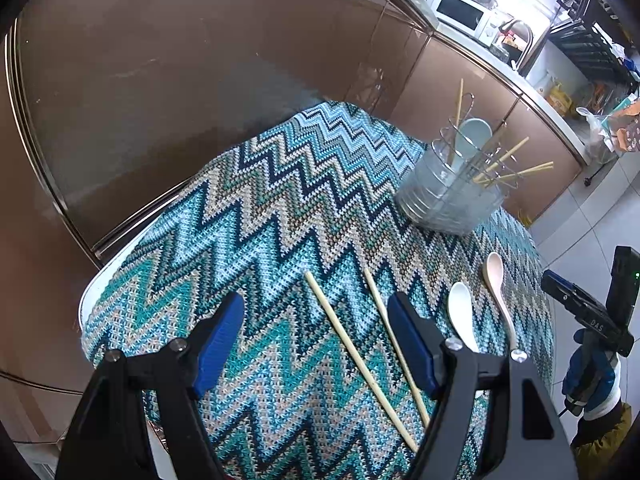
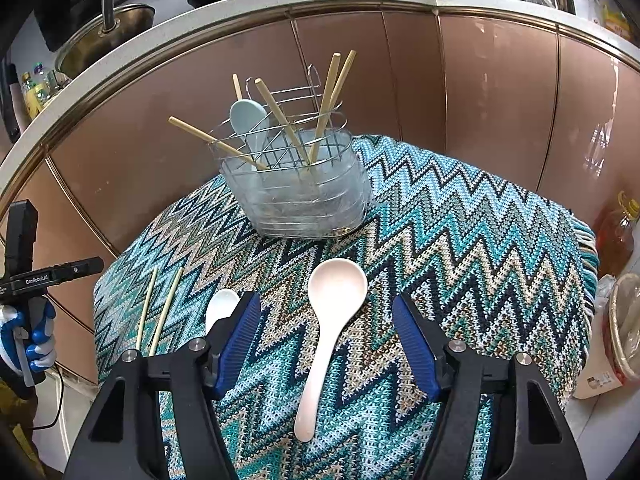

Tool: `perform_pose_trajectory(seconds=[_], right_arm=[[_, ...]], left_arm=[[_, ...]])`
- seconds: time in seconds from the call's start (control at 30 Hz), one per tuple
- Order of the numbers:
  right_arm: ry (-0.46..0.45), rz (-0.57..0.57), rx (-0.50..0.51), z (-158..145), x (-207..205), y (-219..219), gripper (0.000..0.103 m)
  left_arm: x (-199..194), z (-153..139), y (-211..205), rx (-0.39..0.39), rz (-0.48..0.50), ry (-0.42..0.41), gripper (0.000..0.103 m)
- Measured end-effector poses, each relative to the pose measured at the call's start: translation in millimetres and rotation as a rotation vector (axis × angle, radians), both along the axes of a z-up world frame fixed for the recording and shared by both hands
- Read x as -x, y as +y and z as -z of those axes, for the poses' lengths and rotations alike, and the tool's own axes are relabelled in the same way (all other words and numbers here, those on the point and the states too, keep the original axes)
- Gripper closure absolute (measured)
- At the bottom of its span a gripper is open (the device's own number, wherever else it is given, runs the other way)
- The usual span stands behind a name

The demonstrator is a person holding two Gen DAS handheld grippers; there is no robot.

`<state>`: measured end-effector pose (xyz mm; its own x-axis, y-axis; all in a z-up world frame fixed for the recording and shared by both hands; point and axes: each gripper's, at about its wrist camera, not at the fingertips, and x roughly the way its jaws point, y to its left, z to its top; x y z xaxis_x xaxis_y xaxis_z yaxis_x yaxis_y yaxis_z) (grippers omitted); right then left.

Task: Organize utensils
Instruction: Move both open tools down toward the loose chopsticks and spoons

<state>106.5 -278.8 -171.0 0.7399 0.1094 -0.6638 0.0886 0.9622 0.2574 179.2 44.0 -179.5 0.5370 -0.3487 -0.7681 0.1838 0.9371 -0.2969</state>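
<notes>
Two pale chopsticks (image 1: 360,360) lie side by side on the zigzag cloth. My left gripper (image 1: 316,304) hangs open over them, one stick between its jaws, the other against the right finger (image 1: 412,344). Right of them lie a white spoon (image 1: 460,312) and a pink spoon (image 1: 496,280). In the right wrist view the pink spoon (image 2: 332,320) lies bowl away from me between the jaws of my open right gripper (image 2: 326,300), untouched by the pads. The white spoon (image 2: 220,308) pokes out behind the left finger. The wire utensil holder (image 2: 300,192) stands beyond, holding several chopsticks and a pale blue spoon.
The zigzag cloth (image 2: 460,240) covers a small table set against brown cabinet doors (image 2: 500,100). An oil bottle (image 2: 616,232) and a bagged container stand off the table's right edge. A gloved hand (image 2: 32,344) holds the other gripper at the left.
</notes>
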Motion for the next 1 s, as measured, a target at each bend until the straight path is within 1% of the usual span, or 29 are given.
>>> perform_pose_trajectory(seconds=[0.5, 0.63, 0.87, 1.0], right_arm=[[0.043, -0.052, -0.041, 6, -10, 2, 0.036], [0.046, -0.058, -0.052, 7, -12, 0, 0.037], [0.055, -0.067, -0.060, 6, -12, -4, 0.040], [0.072, -0.078, -0.067, 9, -15, -5, 0.043]], left_arm=[[-2, 7, -5, 0.027, 0.025, 0.034, 0.031], [-4, 9, -5, 0.042, 0.028, 0.050, 0.035], [-7, 12, -7, 0.066, 0.028, 0.073, 0.038], [-10, 16, -11, 0.078, 0.037, 0.096, 0.042]])
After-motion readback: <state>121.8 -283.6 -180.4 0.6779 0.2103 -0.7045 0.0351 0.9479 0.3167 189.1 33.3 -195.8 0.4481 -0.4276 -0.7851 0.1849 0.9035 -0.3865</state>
